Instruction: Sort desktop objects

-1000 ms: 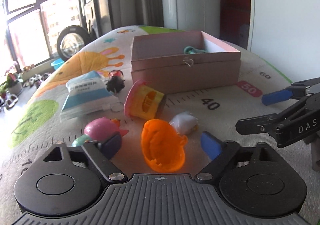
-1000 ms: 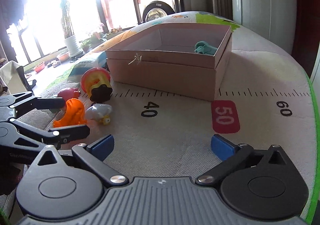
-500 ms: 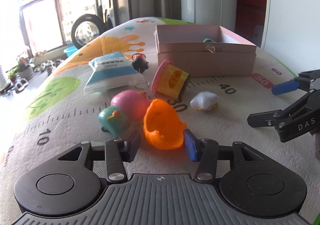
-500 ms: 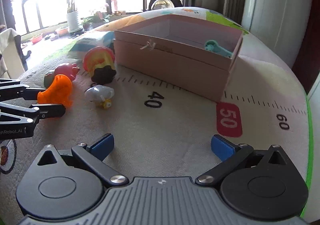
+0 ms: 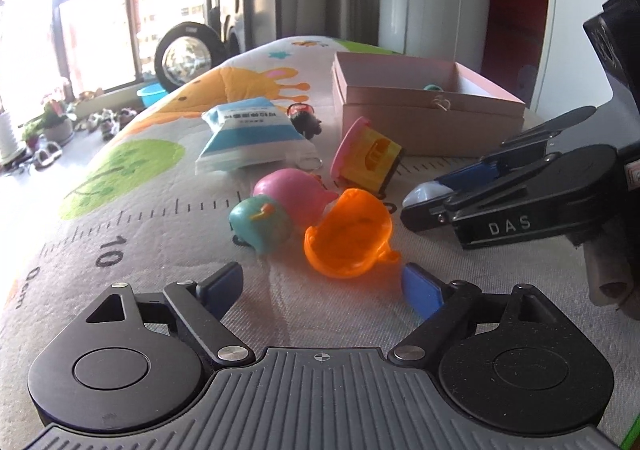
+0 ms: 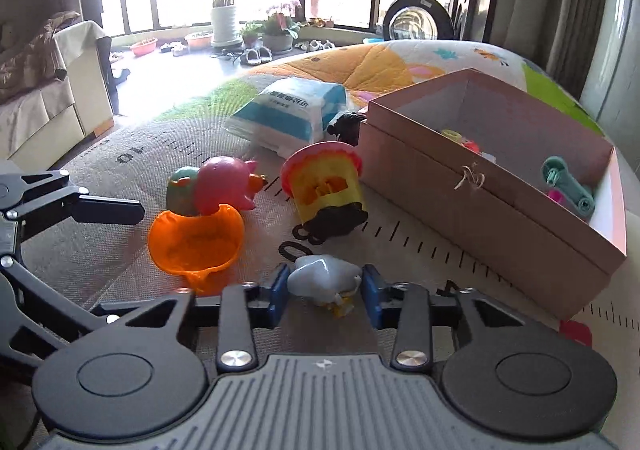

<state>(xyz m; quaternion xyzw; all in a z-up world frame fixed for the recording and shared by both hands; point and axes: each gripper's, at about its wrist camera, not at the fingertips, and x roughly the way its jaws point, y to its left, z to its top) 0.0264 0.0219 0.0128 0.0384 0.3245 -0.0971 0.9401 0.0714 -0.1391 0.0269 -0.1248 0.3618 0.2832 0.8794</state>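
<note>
My right gripper (image 6: 323, 292) is shut on a small white toy (image 6: 322, 280) that rests on the mat, its blue pads against both sides. In the left wrist view the right gripper (image 5: 420, 195) shows at right with the toy's tip between its fingers. My left gripper (image 5: 322, 284) is open and empty, just short of the orange toy (image 5: 348, 236), which lies on the mat. Behind the orange toy sit a pink toy (image 5: 290, 193) and a teal toy (image 5: 260, 223). The open pink box (image 6: 500, 189) holds a teal piece (image 6: 568, 185) and other small items.
A yellow and pink toy (image 6: 324, 185) on a black base lies tipped in front of the box. A blue and white tissue pack (image 6: 292, 113) and a small black toy (image 6: 346, 125) lie behind it. The play mat (image 5: 140, 234) has ruler markings.
My left gripper has opened and let go of the orange toy, which now lies on the mat. My right gripper has moved left to the white toy and shut on it.
</note>
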